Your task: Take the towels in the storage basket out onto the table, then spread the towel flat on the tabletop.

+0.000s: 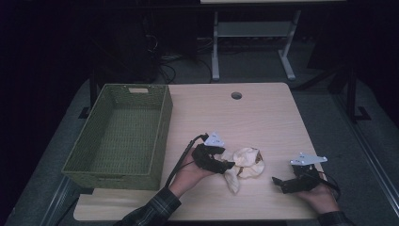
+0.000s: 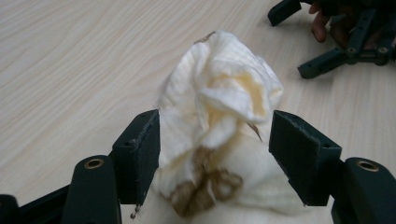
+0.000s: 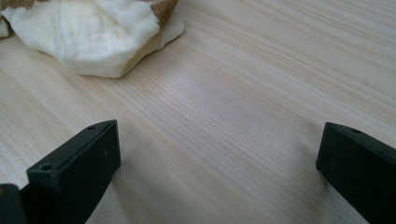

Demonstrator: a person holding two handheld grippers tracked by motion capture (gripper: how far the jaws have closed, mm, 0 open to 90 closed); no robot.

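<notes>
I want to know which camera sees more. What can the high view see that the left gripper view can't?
High view alone: the green woven basket left of the crumpled cream cloth, the round hole in the table, and the floor beyond. Left gripper view alone: brown stains low on the cloth, up close, lying between the left gripper's open jaws. Both: the cloth, the wooden table and the right gripper.

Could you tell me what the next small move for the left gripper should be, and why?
Probably close the left gripper on the crumpled cloth. Its jaws stand open with the cloth bunched between them, one pad at most brushing it, while the green basket waits to its left.
</notes>
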